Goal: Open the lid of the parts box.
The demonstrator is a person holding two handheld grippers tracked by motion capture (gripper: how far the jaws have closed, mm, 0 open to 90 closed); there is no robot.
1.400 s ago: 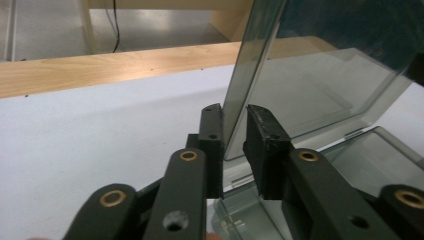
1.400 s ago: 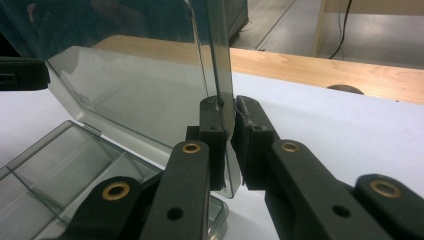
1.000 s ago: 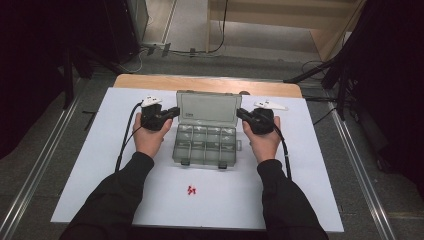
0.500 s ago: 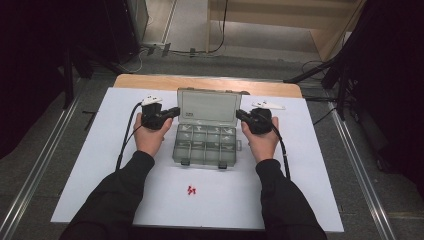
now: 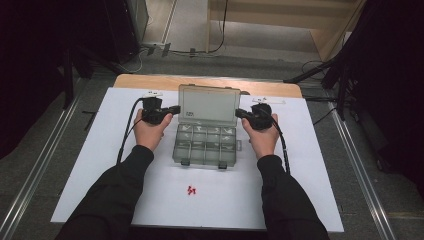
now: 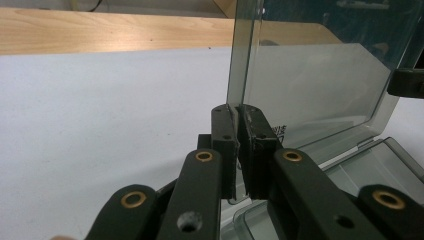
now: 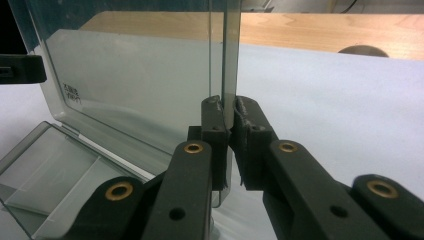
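Clear plastic compartment box (image 5: 205, 145) sits mid-surface on the white sheet (image 5: 320, 165), lid (image 5: 207, 106) swung up and standing roughly upright at the far side of the box. Tray part faces up, two rows of small compartments, two latches on the near edge. Can't tell if anything is in the compartments.

Left tool (image 5: 173, 109) comes in from the left at the lid's left edge, held in the person's left hand (image 5: 148, 131). In the left gripper view the left tool (image 6: 238, 111) has its jaws pressed in on the lid's side edge (image 6: 239, 65), pinching it; the thin wall runs right between the pads. Open tray corner visible lower right there.

Right tool (image 5: 239, 113) is mirrored at the lid's right edge, in the right hand (image 5: 262, 137). In the right gripper view the right tool (image 7: 227, 104) is also pinching the lid edge (image 7: 231, 50), pads on both faces. Small printed label low on the lid (image 7: 71, 93). The far tool's dark tip shows through the lid at the frame's left side.

Both forearms in black sleeves, resting either side of the box. Cables trail back from each tool along the wrists.

Small red bits (image 5: 192, 190) lie on the sheet near the person, well apart from the box. Wooden surface edge (image 5: 150, 80) shows beyond the sheet.
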